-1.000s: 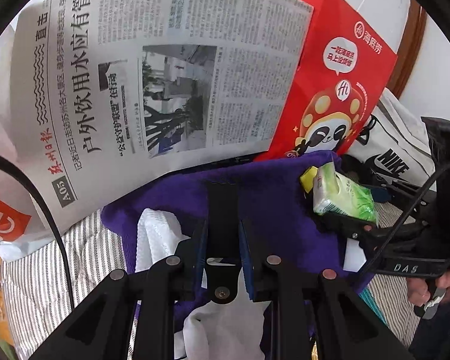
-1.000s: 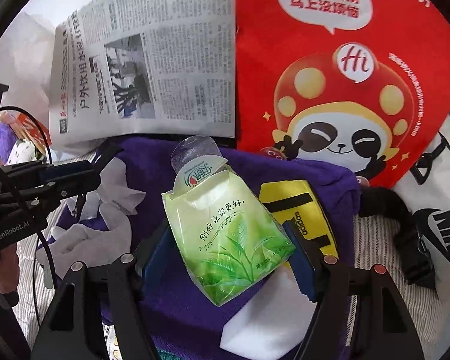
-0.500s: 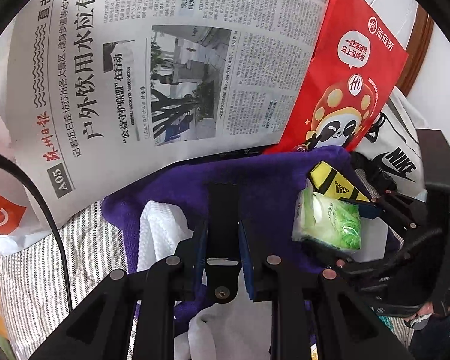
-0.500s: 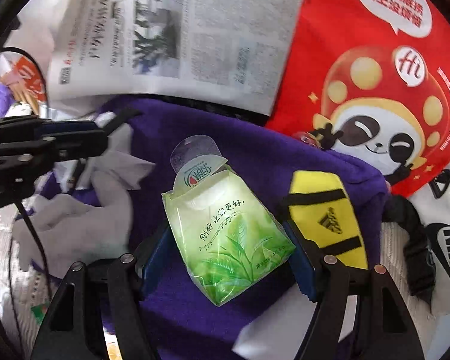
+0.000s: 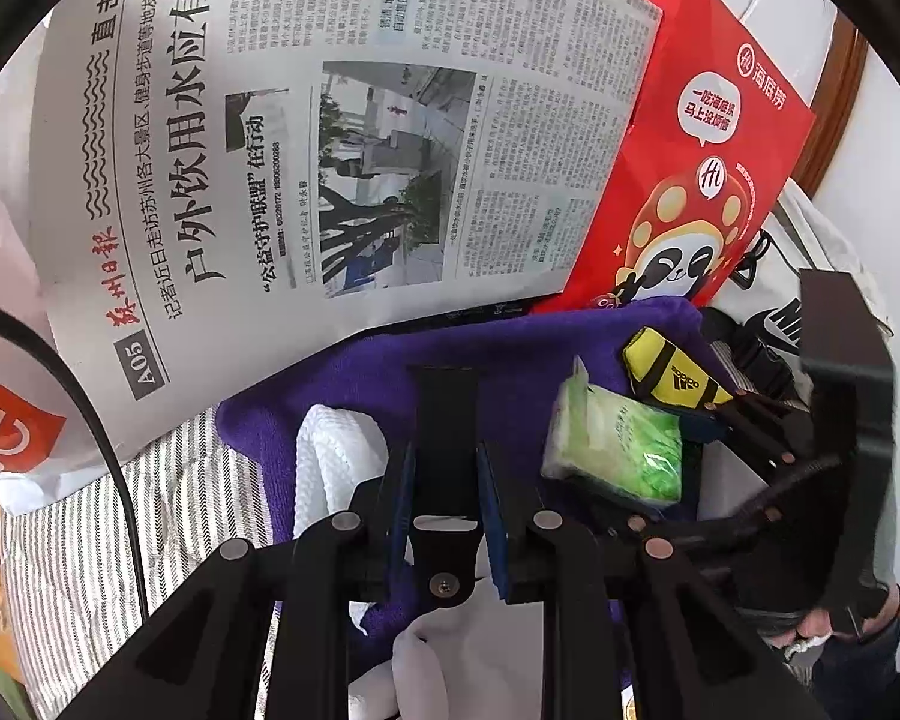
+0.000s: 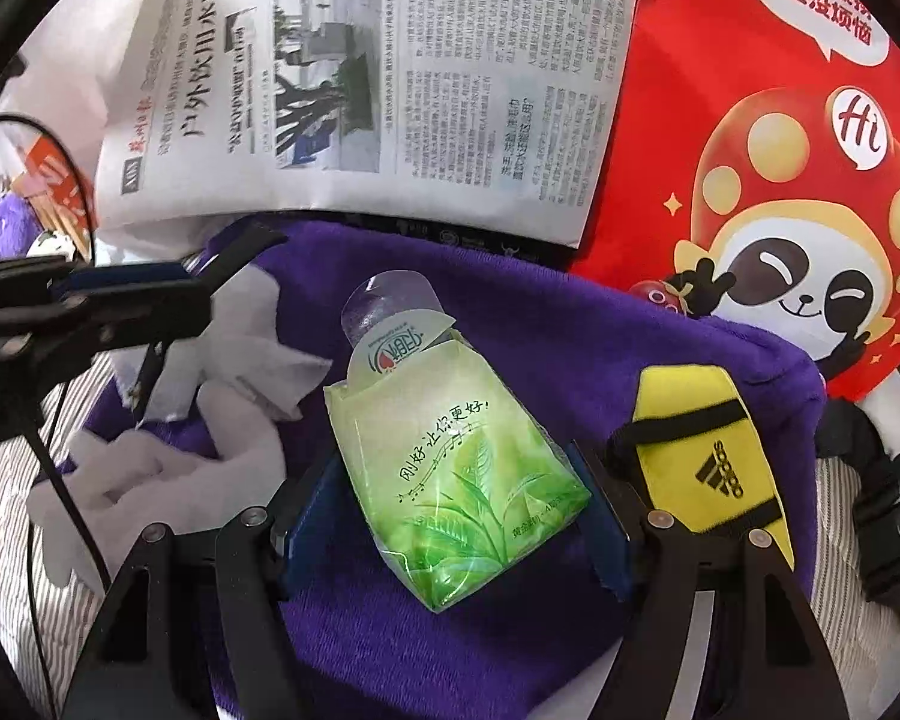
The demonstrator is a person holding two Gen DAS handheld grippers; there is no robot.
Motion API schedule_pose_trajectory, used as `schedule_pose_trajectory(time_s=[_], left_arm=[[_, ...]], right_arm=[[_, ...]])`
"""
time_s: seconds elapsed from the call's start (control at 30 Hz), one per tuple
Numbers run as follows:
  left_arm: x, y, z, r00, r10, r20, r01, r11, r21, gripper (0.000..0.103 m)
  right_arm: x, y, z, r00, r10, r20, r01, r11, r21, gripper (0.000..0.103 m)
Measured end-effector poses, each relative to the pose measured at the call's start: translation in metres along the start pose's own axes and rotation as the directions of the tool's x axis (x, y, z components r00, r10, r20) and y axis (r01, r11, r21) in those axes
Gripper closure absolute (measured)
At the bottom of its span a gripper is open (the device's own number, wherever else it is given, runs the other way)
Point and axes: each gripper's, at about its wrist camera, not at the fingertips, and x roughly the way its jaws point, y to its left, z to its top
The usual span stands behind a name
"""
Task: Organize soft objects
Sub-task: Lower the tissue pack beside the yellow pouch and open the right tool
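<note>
In the left wrist view, the left tongs [image 5: 444, 501] sit low in the middle of the frame. They are pinched on a flat black strap [image 5: 447, 420] that runs up between them over the purple fuzzy towel [image 5: 510, 354]. I think the strap is held so it stays out of the way. These tongs tip down toward the bed. A white knitted cloth [image 5: 330, 462] lies just left of them. At the right, the right tongs [image 5: 642, 468] carry the soft green tissue pack [image 5: 615, 450] above the towel. A hand [image 5: 822, 630] grips that tool at the lower right.

In the right wrist view, the right tongs [image 6: 456, 510] squeeze the green tissue pack [image 6: 456, 474] from both sides, in the middle of the frame. They tilt down over the purple towel [image 6: 570, 348]. It looks ready to be set down there. A yellow sports pouch with black stripes [image 6: 708, 456] lies just right of it. A big newspaper [image 6: 390, 72] and a red paper bag with a panda [image 6: 780, 180] stand behind.
</note>
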Motion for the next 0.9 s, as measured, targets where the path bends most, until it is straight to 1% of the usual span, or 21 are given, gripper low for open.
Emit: schedule_pose_trajectory(time_s=[0.07,0.3,0.5,0.57,0.67,0.77,0.9], left_arm=[[-0.001,0.001,0.000,1.000,-0.004,0.002,0.004,1.000,-0.001,0.082],[-0.005,0.003,-0.002,1.000,-0.012,0.005,0.012,1.000,-0.001,0.082],[-0.005,0.003,-0.003,1.000,-0.012,-0.003,0.012,1.000,0.000,0.082],[-0.003,0.003,-0.002,1.000,-0.014,-0.005,0.014,1.000,0.002,0.082],[-0.001,0.004,-0.001,1.000,-0.015,-0.007,0.015,1.000,-0.003,0.082],[0.000,0.006,-0.001,1.000,-0.023,-0.009,0.023,1.000,-0.008,0.082],[0.001,0.007,-0.001,0.999,-0.039,-0.012,0.039,0.999,-0.010,0.082]], right_arm=[[0.012,-0.005,0.007,1.000,-0.004,-0.026,0.004,1.000,0.017,0.031],[0.047,-0.009,0.023,0.993,0.010,-0.114,-0.008,1.000,0.014,0.032],[0.053,-0.014,0.026,0.990,0.017,-0.137,-0.018,1.000,-0.003,0.030],[0.050,-0.014,0.024,0.989,0.023,-0.143,-0.025,1.000,-0.010,0.029],[0.039,-0.011,0.012,0.989,0.019,-0.150,-0.020,1.000,-0.008,0.029],[0.028,-0.011,0.006,0.991,0.040,-0.131,-0.041,0.999,-0.010,0.029],[0.010,-0.012,-0.001,0.995,0.025,-0.097,-0.027,0.999,-0.019,0.029]])
